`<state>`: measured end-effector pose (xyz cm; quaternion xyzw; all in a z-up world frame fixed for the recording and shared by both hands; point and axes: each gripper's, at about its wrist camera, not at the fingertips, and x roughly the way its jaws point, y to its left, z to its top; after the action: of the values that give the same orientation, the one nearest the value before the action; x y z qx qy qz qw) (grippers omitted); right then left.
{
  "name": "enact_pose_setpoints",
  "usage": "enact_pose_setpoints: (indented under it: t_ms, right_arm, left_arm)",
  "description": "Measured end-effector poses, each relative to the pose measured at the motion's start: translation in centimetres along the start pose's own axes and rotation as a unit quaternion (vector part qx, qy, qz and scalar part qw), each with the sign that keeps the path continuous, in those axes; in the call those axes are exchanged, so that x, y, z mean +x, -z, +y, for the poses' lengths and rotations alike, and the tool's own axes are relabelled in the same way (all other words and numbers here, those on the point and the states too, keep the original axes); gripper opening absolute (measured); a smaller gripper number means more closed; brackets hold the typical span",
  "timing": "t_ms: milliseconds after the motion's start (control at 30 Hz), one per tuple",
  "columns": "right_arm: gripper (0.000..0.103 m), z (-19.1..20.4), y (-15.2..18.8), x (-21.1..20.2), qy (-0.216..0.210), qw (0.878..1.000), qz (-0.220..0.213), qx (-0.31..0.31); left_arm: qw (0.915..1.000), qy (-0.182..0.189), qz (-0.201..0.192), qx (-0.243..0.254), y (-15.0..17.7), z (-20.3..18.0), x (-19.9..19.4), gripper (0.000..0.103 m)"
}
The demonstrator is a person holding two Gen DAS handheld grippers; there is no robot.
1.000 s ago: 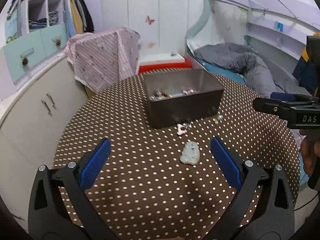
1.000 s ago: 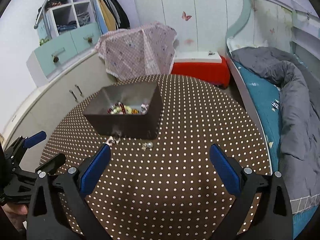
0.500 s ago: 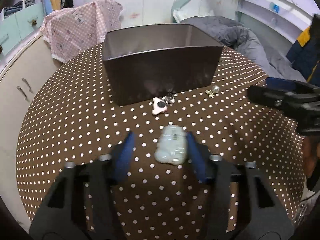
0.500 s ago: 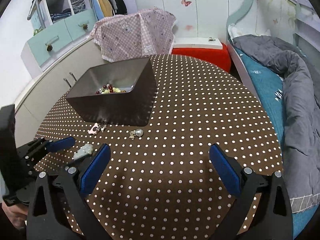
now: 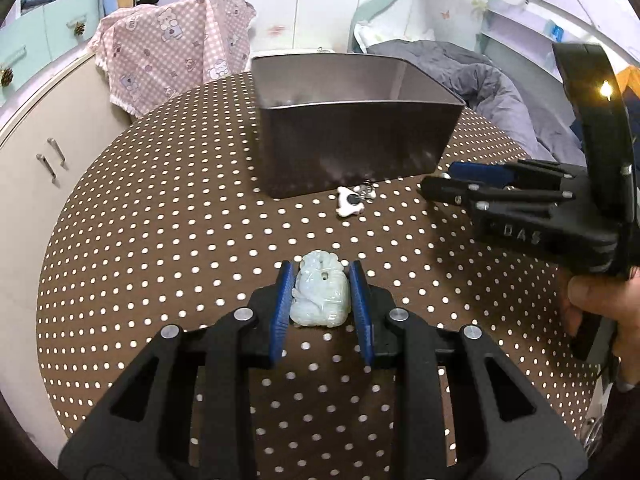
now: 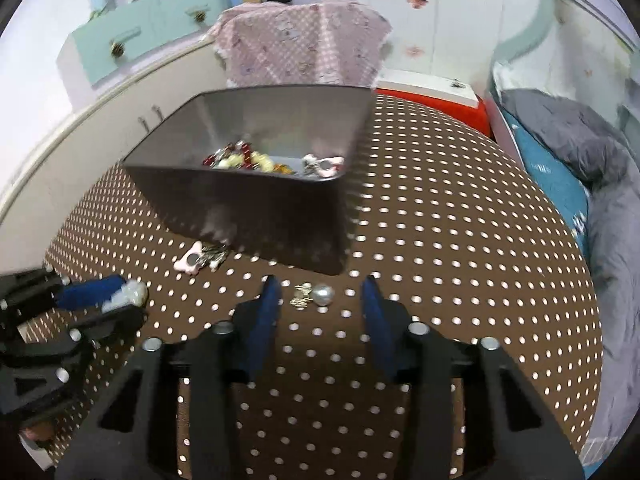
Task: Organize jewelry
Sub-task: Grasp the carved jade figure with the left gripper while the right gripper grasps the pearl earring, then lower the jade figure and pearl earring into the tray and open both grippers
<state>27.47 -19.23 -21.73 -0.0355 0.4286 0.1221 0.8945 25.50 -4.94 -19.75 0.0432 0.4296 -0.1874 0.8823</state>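
1. Left wrist view shows the round polka-dot table (image 5: 160,240); its near edge is cut off behind the gripper bodies in both views.
2. On it stands the dark metal box (image 5: 352,148), taken here as the landmark. From the left wrist its inside is hidden by the front wall; only the right wrist view shows the beads and trinkets (image 6: 256,160) lying on its floor, and they are blurred.
3. The left gripper (image 5: 320,304) is in front of the box, well apart from it, its blue pads clamped on both sides of the pale jade pendant (image 5: 320,300). Whether the pendant touches the cloth cannot be told.
4. The right gripper (image 6: 320,304) is near the box's front corner, fingers apart, with the pearl earring (image 6: 316,295) lying on the cloth between them, untouched. In the left wrist view this earring is hidden behind the gripper.
5. Just in front of the box's front wall lies a small pink-white charm (image 5: 350,205) with a dark centre; the metal bits beside it are too small to make out.
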Motion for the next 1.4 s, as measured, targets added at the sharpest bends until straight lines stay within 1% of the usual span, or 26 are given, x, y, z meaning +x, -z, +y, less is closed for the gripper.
enact_pose_setpoints:
  t_ms: [33, 67, 167, 300, 467, 700, 833, 933, 1000, 1100, 1400]
  right_arm:
    - [0.021, 0.1, 0.1, -0.1, -0.003, 1.000, 0.000, -0.003]
    - [0.017, 0.0, 0.3, -0.2, -0.005, 1.000, -0.001, -0.002]
    - [0.016, 0.0, 0.8, -0.7, -0.013, 1.000, -0.005, -0.001]
    - [0.016, 0.1, 1.6, -2.5, -0.027, 0.999, -0.019, 0.001]
    - [0.016, -0.1, 0.8, -5.2, -0.039, 0.998, -0.044, 0.002]
    - [0.016, -0.7, -2.4, -10.4, -0.057, 0.993, -0.105, 0.000]
    - [0.016, -0.9, -4.6, -13.2, -0.058, 0.988, -0.144, -0.012]
    - [0.016, -1.0, -6.4, -14.4, -0.055, 0.985, -0.165, -0.019]
    - [0.016, -1.0, -7.2, -14.9, -0.055, 0.983, -0.173, -0.023]
    - [0.016, -1.1, -8.5, -14.9, -0.057, 0.982, -0.179, -0.024]
    - [0.016, -1.3, -10.5, -12.7, -0.072, 0.983, -0.166, -0.013]
  left_arm:
    - [1.0000, -0.001, -0.001, -0.002, 0.1, 0.2, -0.2, 0.028]
    - [1.0000, -0.001, -0.003, -0.005, 0.1, 0.3, -0.3, 0.028]
    - [0.9999, 0.001, -0.007, -0.009, -0.1, 0.7, -0.5, 0.028]
    - [0.9997, 0.003, -0.018, -0.014, -0.4, 0.9, -1.3, 0.028]
    - [0.9991, 0.005, -0.037, -0.017, -1.0, 1.3, -2.8, 0.028]
    - [0.9964, 0.007, -0.083, -0.018, -3.0, 1.6, -6.5, 0.028]
    - [0.9925, 0.006, -0.121, -0.017, -5.5, 2.0, -9.0, 0.028]
    - [0.9893, 0.003, -0.145, -0.014, -7.6, 2.3, -10.2, 0.028]
    - [0.9870, 0.004, -0.160, -0.009, -9.0, 2.1, -10.9, 0.028]
    - [0.9853, 0.009, -0.170, -0.008, -10.5, 1.8, -11.0, 0.028]
    - [0.9864, 0.039, -0.159, -0.017, -13.1, 1.0, -9.2, 0.028]
